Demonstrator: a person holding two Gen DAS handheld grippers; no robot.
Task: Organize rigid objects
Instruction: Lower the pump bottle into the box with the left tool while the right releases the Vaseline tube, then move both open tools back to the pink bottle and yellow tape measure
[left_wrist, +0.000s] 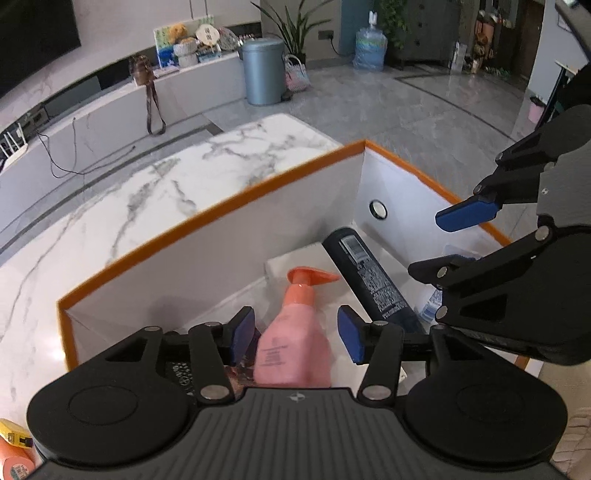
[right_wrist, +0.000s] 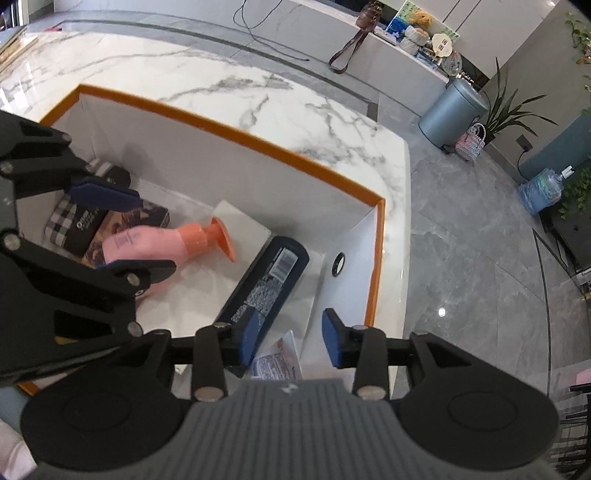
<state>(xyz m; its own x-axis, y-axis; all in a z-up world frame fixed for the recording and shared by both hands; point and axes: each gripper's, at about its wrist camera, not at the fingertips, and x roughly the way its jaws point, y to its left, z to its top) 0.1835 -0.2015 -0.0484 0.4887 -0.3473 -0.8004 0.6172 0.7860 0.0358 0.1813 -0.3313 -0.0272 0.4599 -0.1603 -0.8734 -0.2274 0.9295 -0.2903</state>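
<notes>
An orange-rimmed white box (left_wrist: 207, 218) (right_wrist: 236, 136) stands on the marble table. Inside lie a pink pump bottle (left_wrist: 291, 339) (right_wrist: 155, 240), a dark blue bottle (left_wrist: 373, 277) (right_wrist: 266, 280), a white flat box (left_wrist: 299, 258) (right_wrist: 240, 221), dark cartons (right_wrist: 122, 221) and a small packet (right_wrist: 280, 362). My left gripper (left_wrist: 299, 332) is open above the pink bottle, fingers either side, not gripping. My right gripper (right_wrist: 290, 336) is open and empty over the box's right end, beside the dark bottle. Each gripper shows in the other's view: the right one (left_wrist: 454, 240), the left one (right_wrist: 122, 229).
The marble table (left_wrist: 147, 195) (right_wrist: 207, 74) extends beyond the box. A yellow and an orange item (left_wrist: 14, 446) lie at the near left. On the floor stand a grey bin (left_wrist: 262, 70) (right_wrist: 450, 110), a water jug (left_wrist: 369, 48) and a plant.
</notes>
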